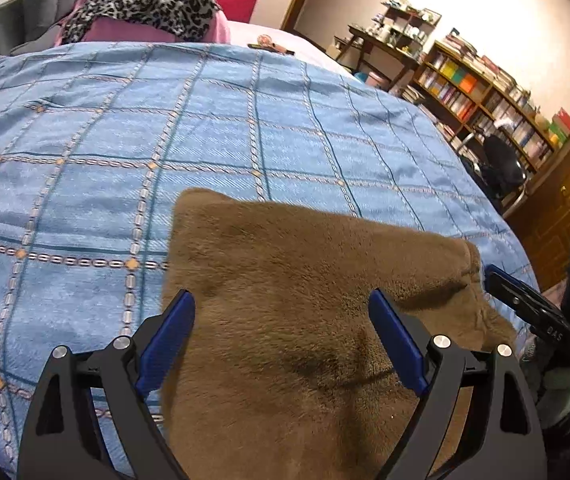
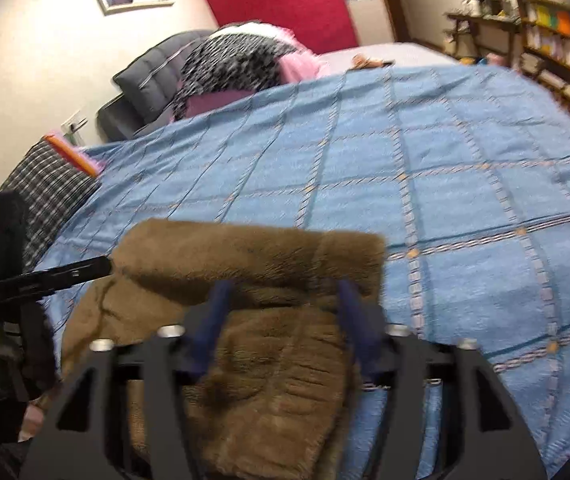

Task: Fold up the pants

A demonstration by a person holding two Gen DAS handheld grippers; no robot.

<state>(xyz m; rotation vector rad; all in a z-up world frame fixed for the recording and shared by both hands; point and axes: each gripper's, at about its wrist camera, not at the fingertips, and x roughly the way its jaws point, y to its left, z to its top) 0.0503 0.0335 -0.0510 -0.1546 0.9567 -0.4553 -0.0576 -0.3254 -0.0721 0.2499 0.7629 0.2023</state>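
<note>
Lying on 1 bedspread (image 1: 85, 160): 1 pants (image 1: 285, 300).

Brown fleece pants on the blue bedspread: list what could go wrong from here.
1. Both tongs, left and right, stand open over the brown fleece pants, so neither holds cloth; a shallow pinch may catch only the top layer.
2. The pants lie near the edge of the blue checked bedspread and could slide off.
3. The right wrist view is blurred, so aim there is uncertain.

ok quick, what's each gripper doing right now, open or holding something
left gripper: jaws open, holding nothing, over the brown pants.
right gripper: jaws open, holding nothing, over the same pants; view blurred.
</note>
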